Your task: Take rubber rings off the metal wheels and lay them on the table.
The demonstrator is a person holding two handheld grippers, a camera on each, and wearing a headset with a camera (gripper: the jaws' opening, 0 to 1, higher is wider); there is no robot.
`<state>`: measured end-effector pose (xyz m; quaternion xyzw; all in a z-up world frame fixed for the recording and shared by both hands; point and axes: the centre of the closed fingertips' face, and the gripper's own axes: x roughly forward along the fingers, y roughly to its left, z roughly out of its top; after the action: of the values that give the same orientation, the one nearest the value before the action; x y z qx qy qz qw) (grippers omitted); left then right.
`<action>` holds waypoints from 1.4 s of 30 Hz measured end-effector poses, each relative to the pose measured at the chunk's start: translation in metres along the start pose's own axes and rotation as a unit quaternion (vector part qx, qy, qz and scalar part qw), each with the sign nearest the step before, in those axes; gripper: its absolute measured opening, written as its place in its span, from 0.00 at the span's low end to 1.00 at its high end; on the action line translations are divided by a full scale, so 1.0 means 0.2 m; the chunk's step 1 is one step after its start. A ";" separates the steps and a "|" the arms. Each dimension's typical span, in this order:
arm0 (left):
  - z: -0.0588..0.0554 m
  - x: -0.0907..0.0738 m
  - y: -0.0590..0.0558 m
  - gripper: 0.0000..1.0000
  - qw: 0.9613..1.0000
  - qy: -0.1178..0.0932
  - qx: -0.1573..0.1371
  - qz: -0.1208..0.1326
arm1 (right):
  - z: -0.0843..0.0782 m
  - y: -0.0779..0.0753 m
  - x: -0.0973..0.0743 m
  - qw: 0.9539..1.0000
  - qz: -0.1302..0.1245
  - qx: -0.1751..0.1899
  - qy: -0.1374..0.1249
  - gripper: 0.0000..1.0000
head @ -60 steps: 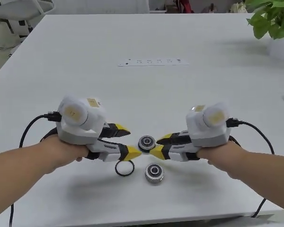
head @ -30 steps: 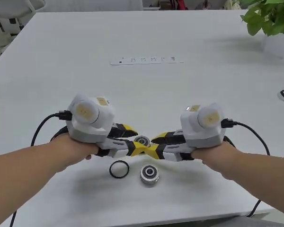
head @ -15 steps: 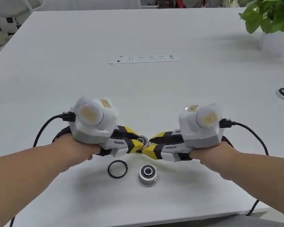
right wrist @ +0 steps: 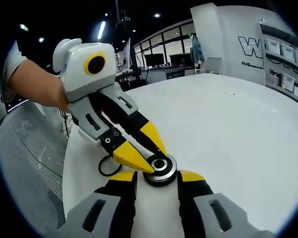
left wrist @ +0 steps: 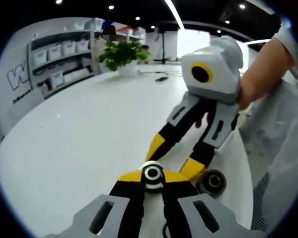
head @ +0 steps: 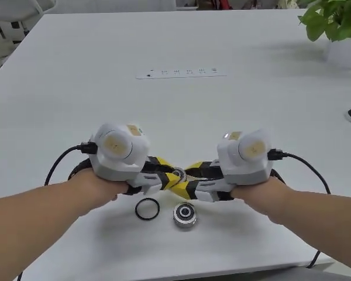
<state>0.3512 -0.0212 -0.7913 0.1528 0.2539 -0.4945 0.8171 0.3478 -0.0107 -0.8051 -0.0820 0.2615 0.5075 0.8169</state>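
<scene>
left hand-held gripper point(left wrist: 152, 176) clenched on wheel point(left wrist: 152, 171) | right hand-held gripper point(right wrist: 159, 177) flanks same wheel, grip cannot tell | wheel just beyond spare wheel point(head: 185, 214) on bench point(head: 164, 111) | rubber ring point(head: 147, 209) just left of spare wheel

Now left claw point(left wrist: 153, 176), right claw point(right wrist: 158, 176) clamp wheel point(head: 176, 174).

Your metal wheel point(head: 177, 174) is gleaming, polished; at its 7 o'clock a matt rubber ring point(head: 147, 209) is lying on the smooth tabletop point(head: 164, 111).
</scene>
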 end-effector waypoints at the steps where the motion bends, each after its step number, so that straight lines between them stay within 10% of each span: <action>1: 0.00 0.00 0.00 0.13 1.000 0.000 -0.001 0.001 | 0.00 0.00 0.00 1.000 -0.004 -0.003 0.001 0.29; 42: -0.01 -0.01 0.01 0.12 1.000 0.002 -0.006 0.018 | -0.05 -0.06 -0.06 0.998 -0.027 0.053 0.027 0.00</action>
<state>0.3509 -0.0179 -0.7921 0.1536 0.2560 -0.4777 0.8262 0.3506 -0.0308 -0.8096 -0.0597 0.3079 0.4681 0.8262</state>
